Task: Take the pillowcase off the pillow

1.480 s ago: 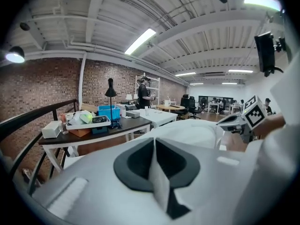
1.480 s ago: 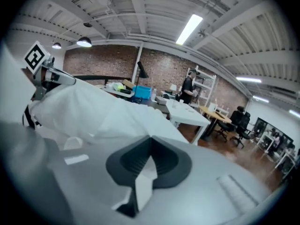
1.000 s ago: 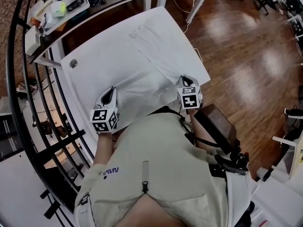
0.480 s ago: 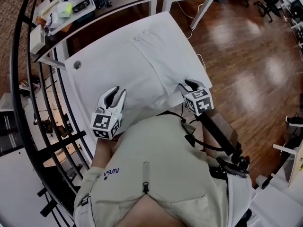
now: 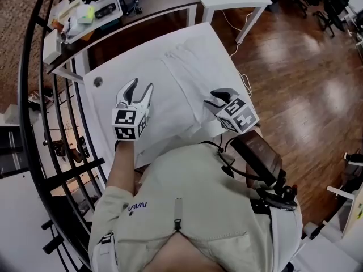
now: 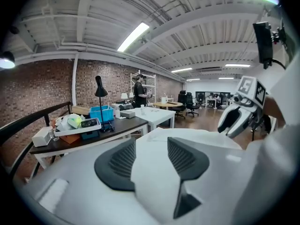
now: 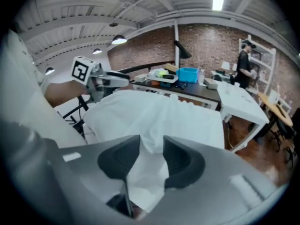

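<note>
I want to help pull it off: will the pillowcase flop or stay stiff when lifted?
Probably floppy: the pillowcase shows soft creases and a bunched near edge. Likely light too, since it looks like thin cloth draping low on the table.

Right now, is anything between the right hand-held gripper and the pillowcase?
Nothing visible. The right hand-held gripper hangs directly over the pillowcase. Its jaws have just been opening, and a fold of the white fabric stands loose between them.
</note>
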Tool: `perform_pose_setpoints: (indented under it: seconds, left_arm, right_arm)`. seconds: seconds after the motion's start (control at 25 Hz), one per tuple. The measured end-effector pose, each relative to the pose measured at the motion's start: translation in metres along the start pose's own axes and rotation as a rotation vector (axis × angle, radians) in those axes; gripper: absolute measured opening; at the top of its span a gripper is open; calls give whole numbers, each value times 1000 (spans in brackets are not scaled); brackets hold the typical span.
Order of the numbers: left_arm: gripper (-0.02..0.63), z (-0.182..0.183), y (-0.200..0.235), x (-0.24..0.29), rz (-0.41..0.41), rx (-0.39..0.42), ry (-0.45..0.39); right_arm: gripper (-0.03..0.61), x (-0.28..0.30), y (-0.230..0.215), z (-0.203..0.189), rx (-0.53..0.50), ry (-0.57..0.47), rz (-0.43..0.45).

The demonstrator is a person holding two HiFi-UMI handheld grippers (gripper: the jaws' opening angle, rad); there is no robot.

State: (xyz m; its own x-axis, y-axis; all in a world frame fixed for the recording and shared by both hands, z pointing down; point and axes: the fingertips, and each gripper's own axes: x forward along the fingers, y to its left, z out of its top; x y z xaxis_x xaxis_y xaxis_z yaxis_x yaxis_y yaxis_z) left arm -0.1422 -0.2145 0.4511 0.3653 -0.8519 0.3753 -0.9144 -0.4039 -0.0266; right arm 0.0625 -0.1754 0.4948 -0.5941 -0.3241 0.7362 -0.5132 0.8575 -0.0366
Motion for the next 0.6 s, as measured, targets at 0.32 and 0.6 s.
perform_pose_setpoints:
  seconds: [0.32, 0.6]
  left_arm:
    - [276, -35, 4, 76, -33, 48, 232]
    - [194, -87, -13, 101, -130, -13, 438]
  right_arm:
    - [156, -24, -63, 69, -21, -206, -34]
    - [159, 63, -116, 105, 115, -232, -76]
